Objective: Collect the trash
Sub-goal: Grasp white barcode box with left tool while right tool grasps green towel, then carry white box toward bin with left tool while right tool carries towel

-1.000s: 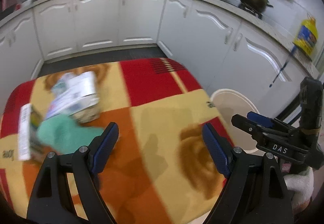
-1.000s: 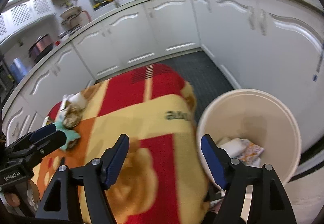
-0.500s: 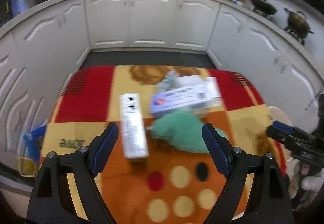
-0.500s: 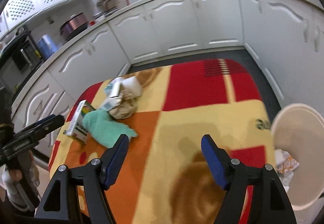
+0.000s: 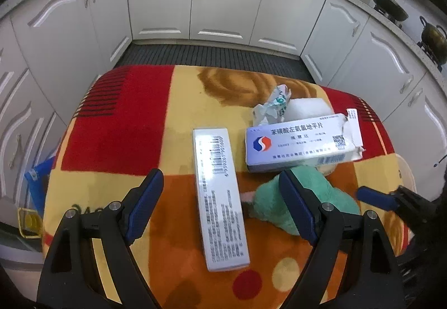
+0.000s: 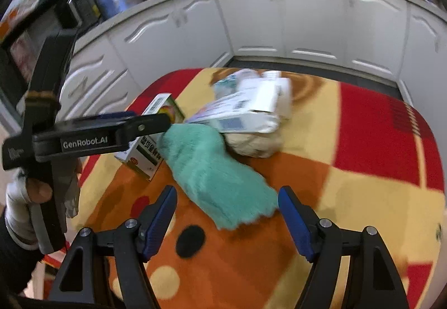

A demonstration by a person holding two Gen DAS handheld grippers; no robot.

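Both tongs stand open and grip nothing. In the left wrist view, the left gripper (image 5: 220,200) hovers over a long white box (image 5: 219,197) with a barcode and small unreadable print; the box lies on the patterned blanket (image 5: 120,124), running between the blue pads. Just right of it lies a green fluffy cloth (image 5: 332,197), partly behind the right pad. Beyond sits a white medicine box (image 5: 301,147) with blue Chinese lettering, a red-and-blue logo and a QR code, then crumpled wrappers (image 5: 272,108).

The right gripper (image 6: 227,218) frames the cloth's near end. Only this view shows "GenRobot.AI" on the left tong's arm, the gloved hand (image 6: 30,194) holding it, and a beige wad (image 6: 255,143) under the medicine box. White cabinets (image 5: 223,2) stand behind.
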